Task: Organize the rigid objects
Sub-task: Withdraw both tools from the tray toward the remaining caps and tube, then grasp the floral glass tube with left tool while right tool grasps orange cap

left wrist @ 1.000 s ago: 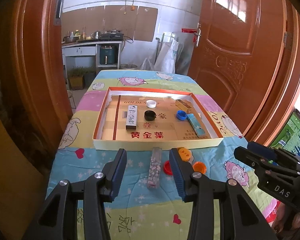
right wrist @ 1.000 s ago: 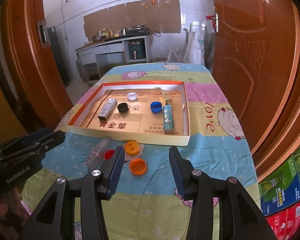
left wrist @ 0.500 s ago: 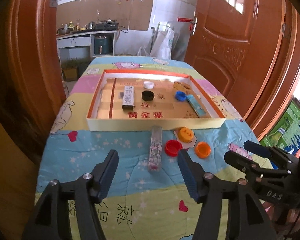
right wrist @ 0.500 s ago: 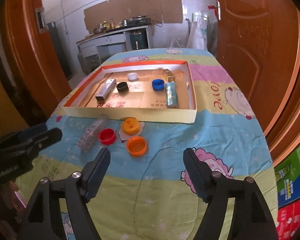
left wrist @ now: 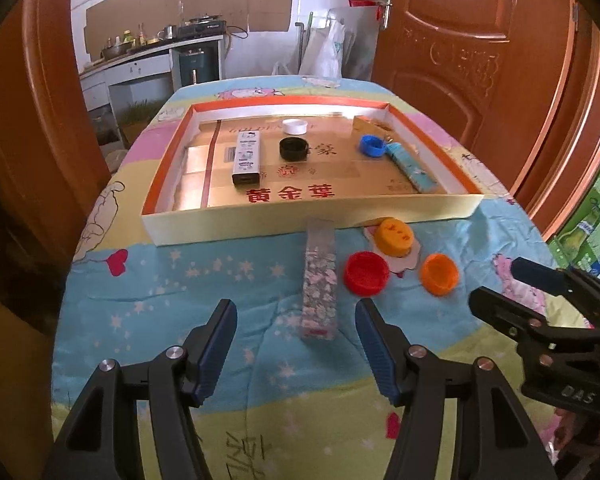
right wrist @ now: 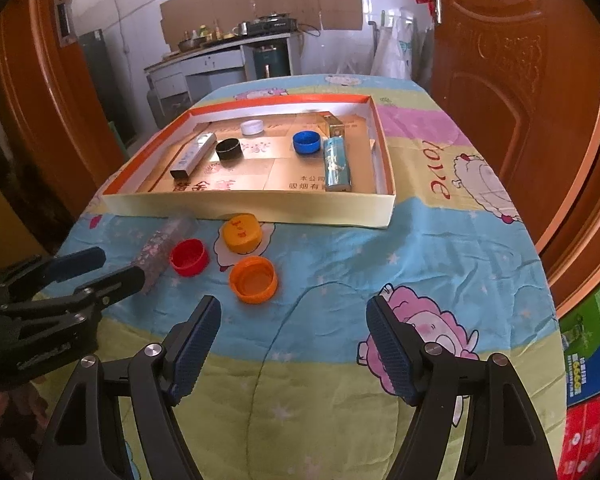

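Shallow cardboard tray sits mid-table; inside it lie a white box, black, white and blue caps and a blue lighter. Still outside, near its front wall: clear patterned tube, red cap, yellow cap, orange cap.

Left gripper hangs empty, jaws wide apart, lined up with the tube's near end. Right gripper likewise spread, empty, nearest the orange cap.

Judgement: straddle the tube across its narrow sides, near mid-length, before closing.

Legible: "黄金葉" on the tray floor; "DAS" on the right gripper's body; "love" on the tablecloth.
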Demonstrator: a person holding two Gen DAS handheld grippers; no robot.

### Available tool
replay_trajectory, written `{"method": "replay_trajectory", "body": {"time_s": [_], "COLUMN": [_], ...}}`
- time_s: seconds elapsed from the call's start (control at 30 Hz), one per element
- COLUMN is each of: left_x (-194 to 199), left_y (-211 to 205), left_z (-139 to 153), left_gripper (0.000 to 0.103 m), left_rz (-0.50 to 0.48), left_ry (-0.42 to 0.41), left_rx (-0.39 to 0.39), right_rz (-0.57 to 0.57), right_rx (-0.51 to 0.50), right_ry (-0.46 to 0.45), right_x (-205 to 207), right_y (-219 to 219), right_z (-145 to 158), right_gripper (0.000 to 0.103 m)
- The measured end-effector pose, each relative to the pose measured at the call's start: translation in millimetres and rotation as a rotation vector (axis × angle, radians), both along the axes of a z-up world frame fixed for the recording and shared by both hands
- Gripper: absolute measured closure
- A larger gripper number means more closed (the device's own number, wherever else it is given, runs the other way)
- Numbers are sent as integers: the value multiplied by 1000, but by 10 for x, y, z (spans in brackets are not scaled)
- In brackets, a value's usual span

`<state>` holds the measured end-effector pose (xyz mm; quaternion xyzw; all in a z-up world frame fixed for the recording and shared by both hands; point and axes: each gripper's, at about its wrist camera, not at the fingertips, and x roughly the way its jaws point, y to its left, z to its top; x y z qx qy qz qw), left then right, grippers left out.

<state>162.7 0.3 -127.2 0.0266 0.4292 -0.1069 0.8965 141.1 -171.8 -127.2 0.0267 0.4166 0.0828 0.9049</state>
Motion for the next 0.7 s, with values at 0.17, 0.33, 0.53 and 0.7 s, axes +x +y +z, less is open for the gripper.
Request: {"method": "replay_trajectory", "body": {"time_s": [0.17, 0.33, 0.53, 0.7], "left_x": [118, 196, 284, 313], "left_y": [20, -22, -54, -90], "left_z": [-59, -123, -175, -172], "left_gripper": [42, 42, 44, 60], "left_rz": [7, -1, -7, -7], "left_ry": [6, 16, 17, 6], "left_rx": [20, 38, 36, 50], "right_rz": [3, 13, 53, 79], "right_rx": [1, 12, 14, 9], "right_ry": [-3, 4, 6, 19], "right_x": [47, 110, 172, 222], "right_y": [-24, -27, 30, 81], "right_z": [-23, -57, -98, -169], "right_gripper": [27, 27, 26, 36]}}
